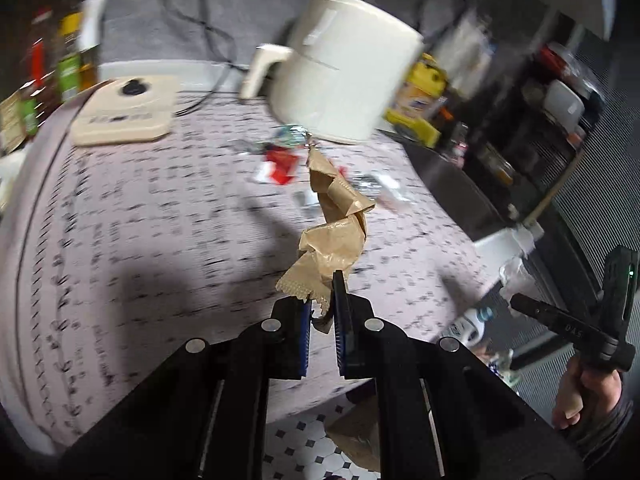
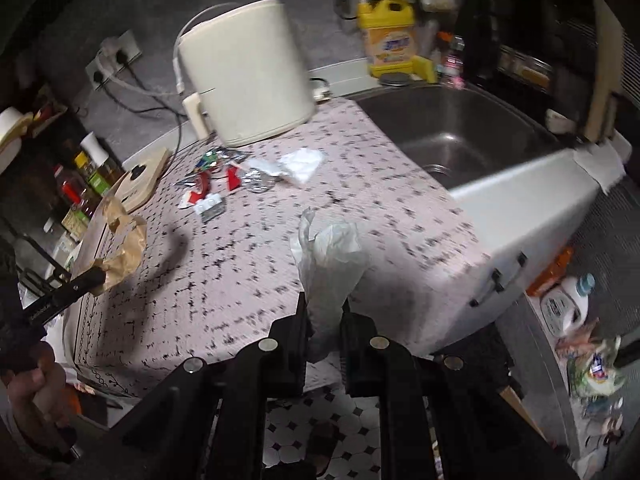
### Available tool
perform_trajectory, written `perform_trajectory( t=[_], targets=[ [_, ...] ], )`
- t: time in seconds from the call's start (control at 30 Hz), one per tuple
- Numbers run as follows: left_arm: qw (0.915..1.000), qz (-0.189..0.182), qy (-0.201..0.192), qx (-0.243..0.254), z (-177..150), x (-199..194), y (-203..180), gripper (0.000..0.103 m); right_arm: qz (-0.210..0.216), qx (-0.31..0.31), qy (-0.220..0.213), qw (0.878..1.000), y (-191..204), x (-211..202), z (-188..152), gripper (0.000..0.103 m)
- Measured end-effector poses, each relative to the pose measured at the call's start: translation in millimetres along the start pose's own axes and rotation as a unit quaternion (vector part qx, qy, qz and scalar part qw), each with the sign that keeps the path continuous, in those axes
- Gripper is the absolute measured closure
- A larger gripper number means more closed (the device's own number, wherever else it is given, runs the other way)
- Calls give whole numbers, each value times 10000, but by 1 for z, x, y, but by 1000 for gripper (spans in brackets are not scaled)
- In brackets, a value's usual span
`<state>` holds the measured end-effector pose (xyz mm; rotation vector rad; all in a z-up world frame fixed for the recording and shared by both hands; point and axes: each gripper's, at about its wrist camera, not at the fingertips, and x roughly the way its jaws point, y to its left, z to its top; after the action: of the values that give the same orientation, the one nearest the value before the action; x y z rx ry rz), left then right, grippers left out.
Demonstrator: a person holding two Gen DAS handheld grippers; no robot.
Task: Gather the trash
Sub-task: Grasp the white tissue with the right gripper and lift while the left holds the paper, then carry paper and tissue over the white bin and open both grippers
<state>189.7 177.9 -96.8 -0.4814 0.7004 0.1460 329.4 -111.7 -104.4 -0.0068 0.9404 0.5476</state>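
My left gripper [image 1: 323, 304] is shut on a crumpled brown paper wrapper [image 1: 336, 216] and holds it up above the patterned counter [image 1: 160, 220]; the wrapper also shows in the right wrist view [image 2: 124, 240]. My right gripper [image 2: 325, 312] is shut on a crumpled white plastic bag [image 2: 328, 256], lifted over the counter's front edge. More trash lies near the cream appliance [image 2: 244, 72]: red wrappers [image 2: 200, 192], foil scraps [image 2: 256, 180], a white tissue [image 2: 300, 164] and a small white piece [image 2: 210, 206].
A steel sink [image 2: 460, 132] is at the right with a yellow detergent jug [image 2: 388, 40] behind it. A cream base plate [image 1: 128, 110] and several bottles [image 1: 68, 60] stand at the left. A brown paper bag [image 1: 356, 436] stands on the tiled floor below.
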Motion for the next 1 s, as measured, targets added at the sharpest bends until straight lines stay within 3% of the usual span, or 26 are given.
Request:
perform_trajectory(
  t=[0.37,0.8,1.0],
  targets=[
    [9926,-894,373,731,-13,33,-100,93,-545,824,-270,9947,-87,-72,-44,89],
    [9769,-1291,952,1410,-62,54,-180,93,-753,1600,-123,9842,-153,-115,-126,88],
    [9646,-1381,1434,1729,-95,68,-205,93,-801,1929,134,9778,-182,-111,-162,80]
  ],
)
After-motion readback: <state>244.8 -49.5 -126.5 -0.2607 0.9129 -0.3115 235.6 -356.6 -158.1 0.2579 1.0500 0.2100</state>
